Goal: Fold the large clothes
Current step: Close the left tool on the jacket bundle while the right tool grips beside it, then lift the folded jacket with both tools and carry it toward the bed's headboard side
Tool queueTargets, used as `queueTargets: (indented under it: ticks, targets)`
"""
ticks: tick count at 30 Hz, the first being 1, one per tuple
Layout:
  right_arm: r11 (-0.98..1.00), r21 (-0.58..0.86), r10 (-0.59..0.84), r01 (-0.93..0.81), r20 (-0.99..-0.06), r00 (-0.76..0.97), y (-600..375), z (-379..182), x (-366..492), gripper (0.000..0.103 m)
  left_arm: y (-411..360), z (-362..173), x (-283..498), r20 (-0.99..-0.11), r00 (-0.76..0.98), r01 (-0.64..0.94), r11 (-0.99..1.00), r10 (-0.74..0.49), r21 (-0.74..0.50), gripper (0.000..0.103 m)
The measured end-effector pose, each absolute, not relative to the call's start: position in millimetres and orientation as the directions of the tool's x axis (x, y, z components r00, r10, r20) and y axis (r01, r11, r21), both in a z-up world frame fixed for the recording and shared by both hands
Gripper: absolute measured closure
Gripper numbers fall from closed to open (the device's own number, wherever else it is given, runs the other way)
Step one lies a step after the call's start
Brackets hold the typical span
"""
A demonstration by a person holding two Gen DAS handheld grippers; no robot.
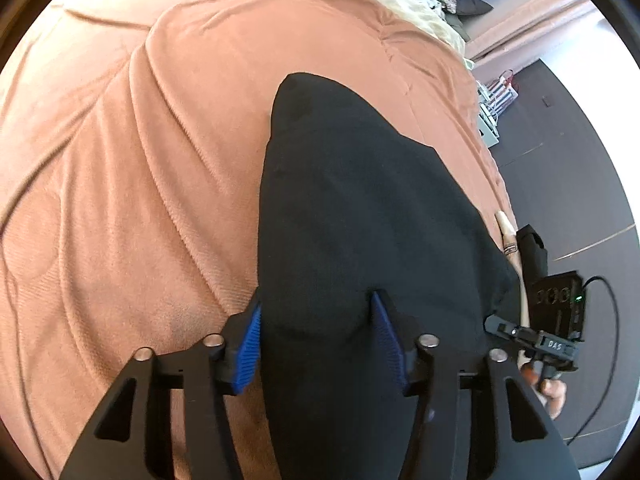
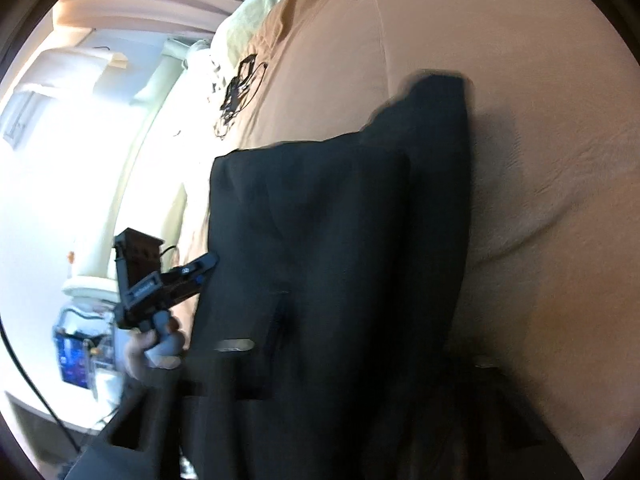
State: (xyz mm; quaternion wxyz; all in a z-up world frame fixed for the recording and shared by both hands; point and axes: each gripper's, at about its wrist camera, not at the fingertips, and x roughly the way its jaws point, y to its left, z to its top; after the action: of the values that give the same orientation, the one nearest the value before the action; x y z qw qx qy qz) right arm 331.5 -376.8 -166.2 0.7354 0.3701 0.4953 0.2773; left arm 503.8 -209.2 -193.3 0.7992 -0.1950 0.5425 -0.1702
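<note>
Garment (image 1: 360, 208) on bed cover (image 1: 140, 160), centre-right of frame; left claw (image 1: 316, 344) straddling its near edge; cable bundle (image 2: 236, 92) upper left.

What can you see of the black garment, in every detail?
The black garment is dark, matte, soft-looking cloth, lying long and narrow on the tan bedspread, near the bed's edge. Its far end tapers to a rounded tip. In the right wrist view it shows layered folds and a seam. Its near end runs between the left gripper's blue pads; whether they press it is unclear.
</note>
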Motion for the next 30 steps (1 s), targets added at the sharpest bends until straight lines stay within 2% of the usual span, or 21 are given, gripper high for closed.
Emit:
queueTargets:
  ticks: [1, 7, 18, 30]
  targets:
    - [0.585, 0.809, 0.767, -0.054, -0.53, 0.363, -376, -162, 330, 0.083, -210, -190, 502, -0.803, 0.358, 0.066, 0.871, -0.477, -0.488, 0.061]
    - [0.675, 0.729, 0.693, -0.109, -0.577, 0.431, -364, -116, 314, 0.086, -205, -162, 490, -0.774, 0.392, 0.1, 0.859, -0.498, -0.502, 0.075]
    - [0.717, 0.663, 0.655, -0.216, -0.536, 0.532, -341, -78, 311, 0.088, -176, -84, 438, -0.655, 0.523, 0.17, 0.819, -0.546, -0.548, 0.081]
    - [0.707, 0.572, 0.687, -0.415, -0.418, 0.594, -274, 40, 265, 0.088, -108, 35, 357, -0.465, 0.709, 0.249, 0.806, -0.529, -0.537, 0.083]
